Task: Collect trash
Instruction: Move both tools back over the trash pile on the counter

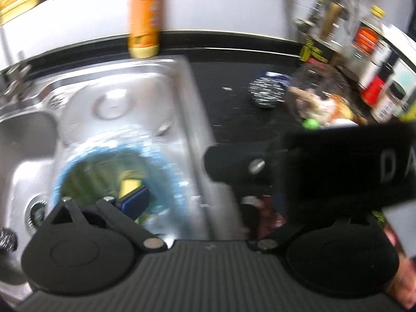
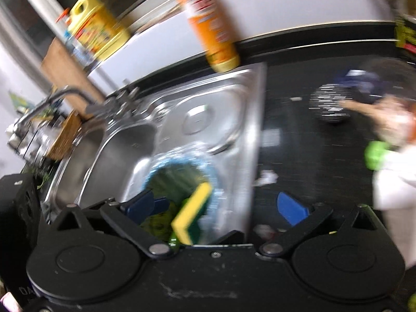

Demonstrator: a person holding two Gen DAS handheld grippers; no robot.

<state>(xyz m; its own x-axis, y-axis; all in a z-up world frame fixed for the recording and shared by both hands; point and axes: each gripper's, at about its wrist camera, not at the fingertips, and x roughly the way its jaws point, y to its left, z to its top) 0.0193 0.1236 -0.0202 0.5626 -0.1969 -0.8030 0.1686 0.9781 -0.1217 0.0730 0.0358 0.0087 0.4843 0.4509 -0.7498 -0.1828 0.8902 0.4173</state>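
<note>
Both the left gripper (image 1: 197, 202) and right gripper (image 2: 215, 208) are held spread and empty above the blue-rimmed plastic trash bag (image 2: 208, 166) in the steel sink (image 2: 202, 114).

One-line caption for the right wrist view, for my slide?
Open right gripper above a steel sink holding a blue bag with a yellow-green sponge; steel scourer on black counter.

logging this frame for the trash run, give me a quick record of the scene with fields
setting: steel sink set in a black counter
bag: blue-rimmed bag open in the sink
in bag: yellow-green sponge
on counter: steel scourer, white scrap, food-waste pile
behind sink: orange bottle
left gripper: open, empty
right gripper: open, empty
</note>
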